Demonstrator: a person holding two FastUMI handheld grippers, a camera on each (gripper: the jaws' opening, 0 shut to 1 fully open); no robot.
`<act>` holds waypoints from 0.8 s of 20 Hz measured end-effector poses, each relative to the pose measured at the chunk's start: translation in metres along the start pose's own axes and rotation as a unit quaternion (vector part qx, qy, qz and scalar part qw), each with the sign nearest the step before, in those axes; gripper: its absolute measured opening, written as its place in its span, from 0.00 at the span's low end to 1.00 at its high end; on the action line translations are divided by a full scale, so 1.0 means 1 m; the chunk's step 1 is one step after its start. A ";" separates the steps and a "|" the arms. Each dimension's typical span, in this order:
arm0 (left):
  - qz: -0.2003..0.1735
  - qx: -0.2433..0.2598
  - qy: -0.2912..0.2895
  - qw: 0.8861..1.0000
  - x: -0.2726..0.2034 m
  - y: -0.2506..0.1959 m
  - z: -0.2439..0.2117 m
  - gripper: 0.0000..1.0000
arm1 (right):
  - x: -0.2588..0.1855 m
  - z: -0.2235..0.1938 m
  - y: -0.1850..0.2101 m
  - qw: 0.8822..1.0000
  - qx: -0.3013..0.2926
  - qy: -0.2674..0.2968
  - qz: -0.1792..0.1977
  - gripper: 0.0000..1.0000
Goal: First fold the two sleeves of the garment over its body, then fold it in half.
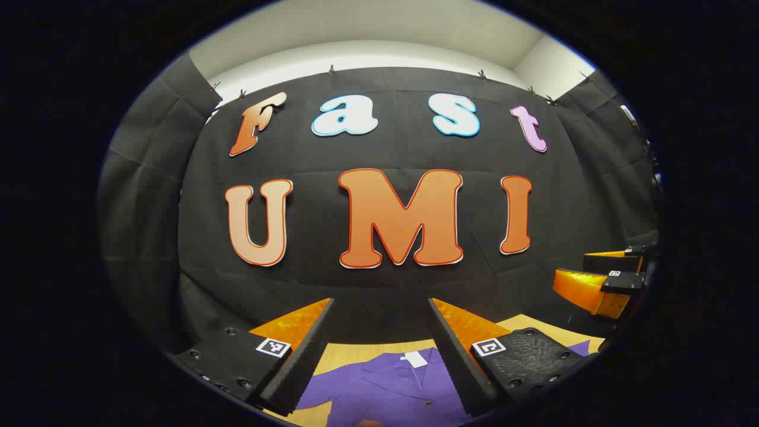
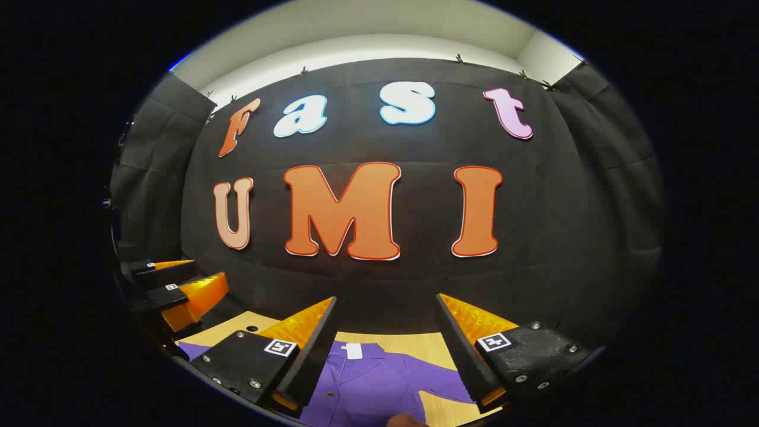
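Observation:
A purple button shirt (image 1: 391, 388) lies flat on the wooden table (image 1: 356, 354), with a white label (image 1: 414, 359) at its collar. My left gripper (image 1: 380, 300) hovers above it, open and holding nothing, aimed at the back wall. The right gripper (image 1: 569, 265) hangs in the air at the right, its fingers apart. In the right gripper view the shirt (image 2: 373, 382) lies below my open, bare right gripper (image 2: 386, 298). One sleeve (image 2: 442, 385) stretches out to the right. The left gripper (image 2: 209, 268) floats at the left, above the table.
The black cloth wall (image 1: 379, 284) stands close behind the table's far edge. Bare wood (image 2: 424, 344) shows beyond the collar. A small dark hole (image 2: 252, 328) marks the table near the left.

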State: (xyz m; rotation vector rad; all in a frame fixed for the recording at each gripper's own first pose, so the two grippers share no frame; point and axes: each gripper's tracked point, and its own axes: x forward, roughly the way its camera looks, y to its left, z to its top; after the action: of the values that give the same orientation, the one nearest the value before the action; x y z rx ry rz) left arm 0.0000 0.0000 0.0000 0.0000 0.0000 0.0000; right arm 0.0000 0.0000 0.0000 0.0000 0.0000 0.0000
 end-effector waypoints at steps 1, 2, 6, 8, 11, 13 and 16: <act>-0.003 -0.001 0.000 1.000 0.002 0.000 0.000 0.95 | -0.001 -0.004 0.003 1.000 0.000 0.005 0.004 0.95; -0.006 -0.001 0.001 1.000 0.003 0.000 -0.002 0.95 | -0.003 -0.007 0.008 1.000 -0.001 0.009 0.009 0.95; -0.013 -0.009 0.005 1.000 0.004 0.001 -0.009 0.95 | -0.004 -0.015 0.020 1.000 -0.005 0.019 0.018 0.95; -0.015 -0.012 0.006 1.000 0.005 0.001 -0.009 0.95 | -0.001 -0.013 0.023 1.000 -0.017 0.016 0.020 0.95; -0.019 -0.010 0.000 1.000 0.005 -0.001 -0.006 0.95 | 0.001 -0.008 0.025 0.999 -0.022 0.012 0.027 0.95; -0.015 -0.008 -0.001 1.000 0.003 0.001 -0.007 0.97 | 0.002 -0.008 0.024 0.999 -0.023 0.011 0.026 0.95; -0.011 -0.019 0.011 1.000 -0.003 0.000 -0.018 0.97 | 0.004 -0.010 0.026 0.999 -0.028 0.011 0.027 0.95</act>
State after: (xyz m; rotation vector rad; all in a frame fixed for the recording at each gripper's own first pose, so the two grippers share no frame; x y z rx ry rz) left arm -0.0029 0.0005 -0.0180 -0.0382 0.0222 -0.0212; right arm 0.0036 0.0261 -0.0104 -0.0567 0.0228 0.0546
